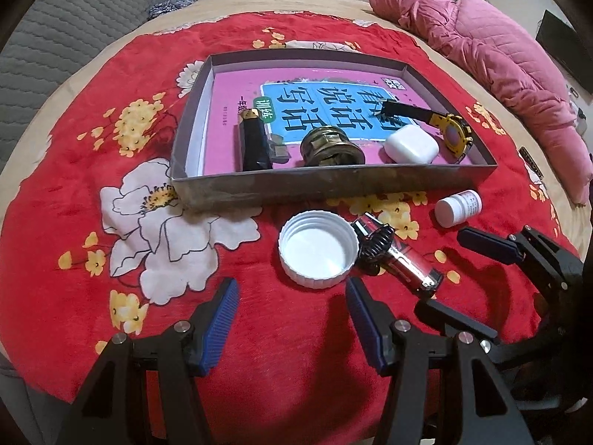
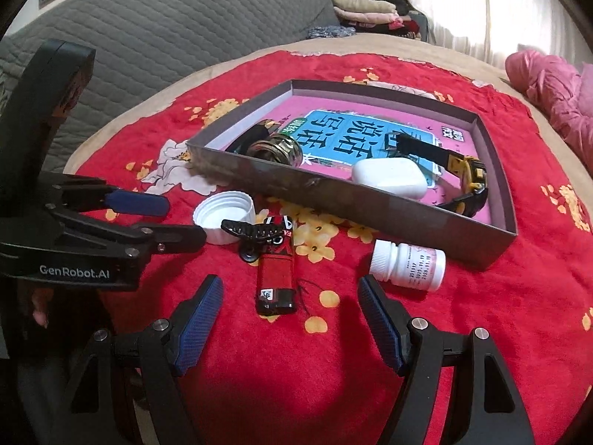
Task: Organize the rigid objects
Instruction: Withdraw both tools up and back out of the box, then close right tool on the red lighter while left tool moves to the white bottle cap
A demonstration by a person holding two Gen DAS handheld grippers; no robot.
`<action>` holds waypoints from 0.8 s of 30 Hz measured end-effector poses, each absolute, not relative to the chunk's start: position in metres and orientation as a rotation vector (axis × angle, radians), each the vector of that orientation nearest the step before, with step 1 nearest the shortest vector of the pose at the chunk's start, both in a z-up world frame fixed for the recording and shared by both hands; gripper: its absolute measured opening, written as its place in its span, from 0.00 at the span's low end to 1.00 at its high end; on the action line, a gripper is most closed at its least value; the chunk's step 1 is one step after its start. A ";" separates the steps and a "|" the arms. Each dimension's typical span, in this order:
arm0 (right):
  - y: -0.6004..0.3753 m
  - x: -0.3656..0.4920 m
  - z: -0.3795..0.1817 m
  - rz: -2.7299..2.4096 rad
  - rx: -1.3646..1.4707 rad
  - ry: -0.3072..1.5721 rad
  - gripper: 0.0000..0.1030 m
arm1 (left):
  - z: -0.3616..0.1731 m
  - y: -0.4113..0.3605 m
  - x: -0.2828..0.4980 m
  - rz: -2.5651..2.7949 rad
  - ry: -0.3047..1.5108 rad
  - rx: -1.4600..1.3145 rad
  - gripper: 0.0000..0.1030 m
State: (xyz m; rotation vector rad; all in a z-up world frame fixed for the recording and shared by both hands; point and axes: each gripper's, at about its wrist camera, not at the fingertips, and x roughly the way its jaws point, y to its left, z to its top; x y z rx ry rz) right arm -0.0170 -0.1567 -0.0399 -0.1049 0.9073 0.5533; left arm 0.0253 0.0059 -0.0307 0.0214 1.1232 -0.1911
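With both sets of fingers spread wide and holding nothing, the left gripper (image 1: 292,319) hovers just short of the white cap (image 1: 318,248), and the right gripper (image 2: 291,328) hovers just short of the red lighter (image 2: 276,274). Blue ribbed pads line the fingers (image 1: 222,319); none touches an object.

The lighter lies flat on the red floral blanket (image 1: 74,230), its long axis running from the right gripper toward the box, base end nearest the fingers. A black hair clip (image 2: 255,233) lies across its far end, partly covering it, so the lighter's top is hard to make out. The cap rests open side up, just beside the clip. A small white bottle (image 2: 407,265) lies on its side to the right of the lighter, long axis crosswise, cap end pointing toward the lighter; its label print is too small to read.

Beyond these, a shallow grey box (image 1: 333,185) holds a pink and blue book (image 1: 296,104) as its floor. On it lie a dark rectangular case (image 1: 254,144), a brass-coloured round object (image 1: 331,146), a white earbud case (image 1: 411,144) and a black and yellow watch (image 1: 448,129). The near wall of the box hides the lower parts of these items. A pink quilted jacket (image 1: 481,44) lies at the bed's far right.
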 end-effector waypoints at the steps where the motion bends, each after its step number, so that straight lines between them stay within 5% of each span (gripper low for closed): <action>1: -0.155 -0.017 -0.040 0.557 -0.107 0.910 0.74 | -0.031 0.006 0.026 -0.190 1.124 0.021 0.57; 9: -0.147 -0.014 -0.045 0.562 -0.143 0.899 0.72 | -0.036 0.007 0.032 -0.192 1.124 0.001 0.57; 16: -0.146 -0.007 -0.054 0.562 -0.148 0.923 0.53 | -0.041 0.003 0.036 -0.198 1.121 0.002 0.57; 24: -0.144 -0.002 -0.059 0.558 -0.155 0.918 0.47 | -0.045 0.001 0.044 -0.202 1.115 -0.014 0.57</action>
